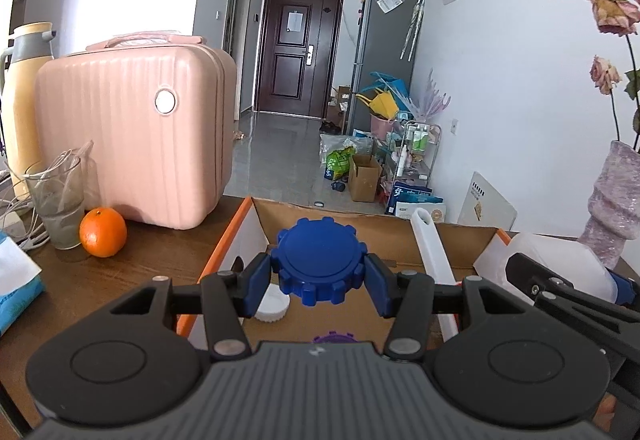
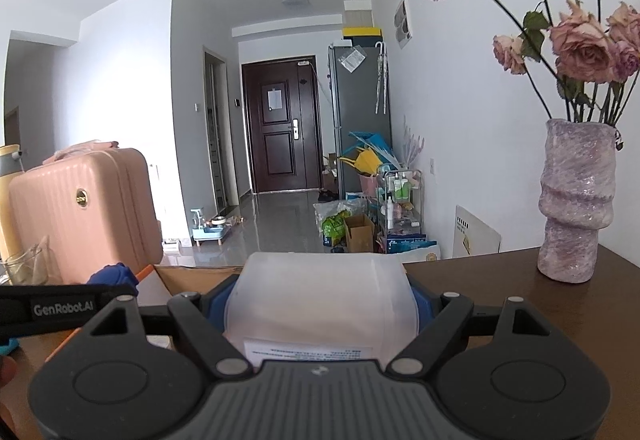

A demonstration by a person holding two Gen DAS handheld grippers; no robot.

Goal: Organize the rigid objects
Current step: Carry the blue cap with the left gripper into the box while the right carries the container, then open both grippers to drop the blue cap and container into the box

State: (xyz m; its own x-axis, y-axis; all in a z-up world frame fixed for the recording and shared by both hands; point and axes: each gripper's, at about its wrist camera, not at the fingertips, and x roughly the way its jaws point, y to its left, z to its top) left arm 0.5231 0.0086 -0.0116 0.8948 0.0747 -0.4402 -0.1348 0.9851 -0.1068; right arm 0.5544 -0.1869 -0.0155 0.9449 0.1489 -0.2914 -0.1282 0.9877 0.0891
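The left gripper (image 1: 319, 274) pinched a blue gear-shaped cap (image 1: 319, 264) above the open cardboard box (image 1: 460, 236), which held a white lid (image 1: 273, 306), a purple gear (image 1: 334, 338) and a white bar (image 1: 434, 260). The right gripper (image 2: 322, 304) clasped a translucent plastic container (image 2: 320, 300) beside the box.

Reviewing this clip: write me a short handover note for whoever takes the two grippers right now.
Left gripper: shut on the blue toothed plastic knob, held above the open cardboard box.
Right gripper: shut on the translucent white plastic container, beside the box, over the brown table.
Done: a white round cap, a purple toothed piece and a white plastic strip are in the box.
Left: probably put the knob and the container in the box.
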